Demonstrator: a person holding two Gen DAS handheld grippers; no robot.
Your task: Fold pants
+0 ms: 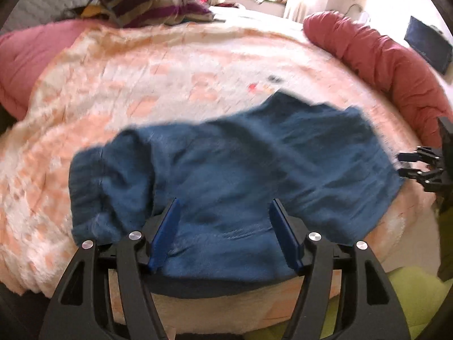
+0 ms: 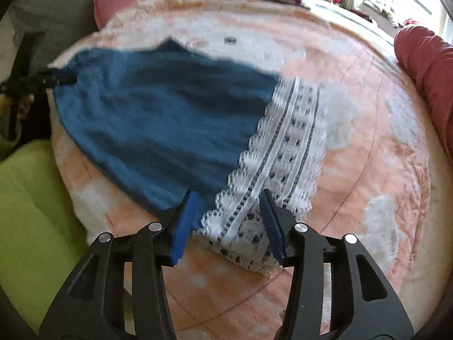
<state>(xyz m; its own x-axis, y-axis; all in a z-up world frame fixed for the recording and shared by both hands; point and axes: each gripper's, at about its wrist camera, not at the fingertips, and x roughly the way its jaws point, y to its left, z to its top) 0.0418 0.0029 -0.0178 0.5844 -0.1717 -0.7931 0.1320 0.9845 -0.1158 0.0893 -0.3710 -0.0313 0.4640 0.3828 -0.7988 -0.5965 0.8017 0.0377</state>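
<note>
Blue pants (image 1: pixel 240 164) lie spread across a peach and white blanket on a bed. In the right wrist view the pants (image 2: pixel 170 119) end in a wide white lace hem (image 2: pixel 283 153). My left gripper (image 1: pixel 225 215) is open, its blue pads either side of the pants' near edge at the waist end. My right gripper (image 2: pixel 228 206) is open over the lace hem corner near the bed's front edge. The right gripper also shows in the left wrist view (image 1: pixel 407 164) at the pants' far right end. The left gripper shows in the right wrist view (image 2: pixel 56 80) at the far left end.
The blanket (image 1: pixel 170 79) covers the bed. A red bolster (image 1: pixel 382 62) lies along the right side, a pink pillow (image 1: pixel 25 56) at the left, a striped cushion (image 1: pixel 153 2) at the back. A lime-green surface (image 2: pixel 31 198) lies below the bed's front edge.
</note>
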